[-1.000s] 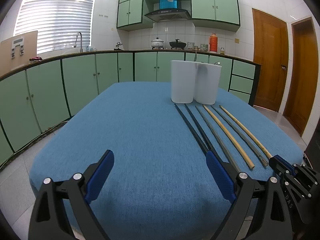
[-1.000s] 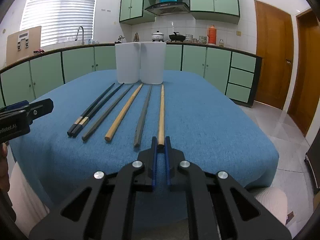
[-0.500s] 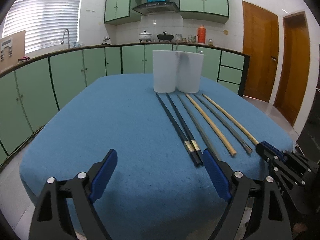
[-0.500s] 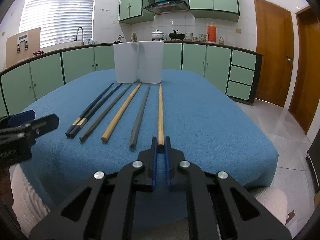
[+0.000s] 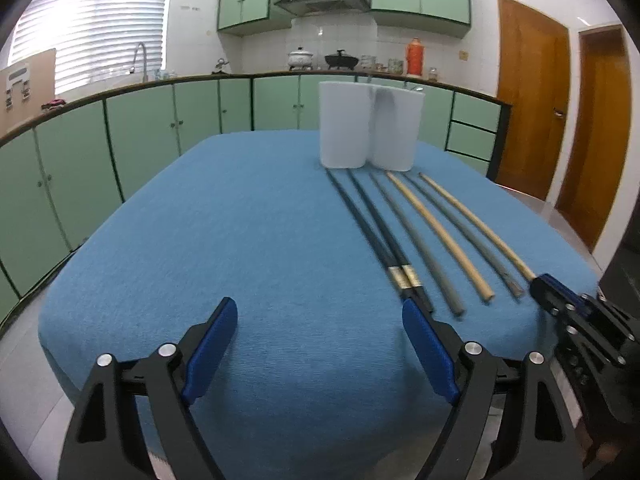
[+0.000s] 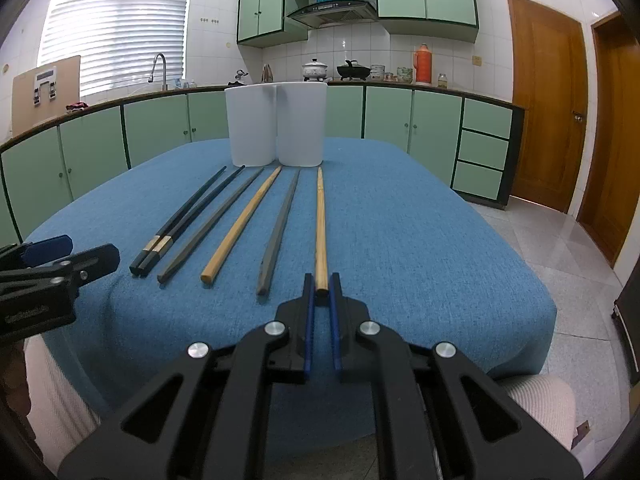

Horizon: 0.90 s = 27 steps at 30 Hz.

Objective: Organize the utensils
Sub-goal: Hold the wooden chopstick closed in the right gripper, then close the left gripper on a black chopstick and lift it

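Several chopsticks lie side by side on the blue tablecloth (image 6: 400,220): two black ones (image 6: 188,216), two grey ones (image 6: 280,224) and two bamboo ones (image 6: 320,220). Two white holders (image 6: 276,124) stand behind their far tips. My right gripper (image 6: 321,280) has its fingers nearly together around the near end of the rightmost bamboo chopstick (image 5: 476,224). My left gripper (image 5: 320,316) is open and empty above the table's near edge, its right finger (image 5: 424,332) just before the black chopsticks (image 5: 376,232).
Green kitchen cabinets (image 6: 160,124) and a counter run behind the table. Wooden doors (image 6: 548,92) stand at the right. The tiled floor (image 6: 560,248) lies right of the table. The holders also show in the left wrist view (image 5: 368,128).
My left gripper has pulled back and shifted so the chopsticks' near ends now show fully. My right gripper stayed at the end of the rightmost bamboo chopstick.
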Motion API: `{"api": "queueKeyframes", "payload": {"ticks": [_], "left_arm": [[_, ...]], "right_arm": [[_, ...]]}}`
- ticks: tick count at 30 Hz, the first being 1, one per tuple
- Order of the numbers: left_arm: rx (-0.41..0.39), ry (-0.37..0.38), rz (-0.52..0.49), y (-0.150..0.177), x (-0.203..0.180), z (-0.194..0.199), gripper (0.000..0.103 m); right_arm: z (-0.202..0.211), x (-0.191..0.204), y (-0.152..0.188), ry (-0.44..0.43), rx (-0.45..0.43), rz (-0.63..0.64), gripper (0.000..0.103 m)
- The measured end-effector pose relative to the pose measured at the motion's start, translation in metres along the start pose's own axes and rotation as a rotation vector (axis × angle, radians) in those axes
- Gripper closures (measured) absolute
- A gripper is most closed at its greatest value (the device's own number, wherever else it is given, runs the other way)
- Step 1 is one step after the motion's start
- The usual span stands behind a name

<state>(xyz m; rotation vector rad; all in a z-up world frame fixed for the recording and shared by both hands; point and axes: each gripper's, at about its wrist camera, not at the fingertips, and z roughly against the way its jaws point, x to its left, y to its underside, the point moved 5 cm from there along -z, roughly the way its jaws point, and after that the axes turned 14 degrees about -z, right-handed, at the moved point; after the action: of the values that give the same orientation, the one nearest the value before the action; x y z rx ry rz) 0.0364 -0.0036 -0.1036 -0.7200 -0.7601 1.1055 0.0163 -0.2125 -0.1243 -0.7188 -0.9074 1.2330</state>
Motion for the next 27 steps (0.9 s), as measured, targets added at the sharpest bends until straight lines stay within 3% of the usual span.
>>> {"api": "queueKeyframes", "payload": {"ticks": [4, 17, 27], "left_arm": [[0.010, 0.036, -0.037, 0.002, -0.013, 0.000, 0.020], [0.023, -0.026, -0.014, 0.000, -0.001, -0.008, 0.020], [0.008, 0.011, -0.023, -0.002, -0.013, -0.007, 0.020]], "right_arm": [[0.000, -0.001, 0.000, -0.001, 0.001, -0.001, 0.097], [-0.001, -0.002, 0.000, -0.003, 0.000, -0.007, 0.097], [-0.001, -0.002, 0.001, -0.002, 0.001, -0.015, 0.097]]}}
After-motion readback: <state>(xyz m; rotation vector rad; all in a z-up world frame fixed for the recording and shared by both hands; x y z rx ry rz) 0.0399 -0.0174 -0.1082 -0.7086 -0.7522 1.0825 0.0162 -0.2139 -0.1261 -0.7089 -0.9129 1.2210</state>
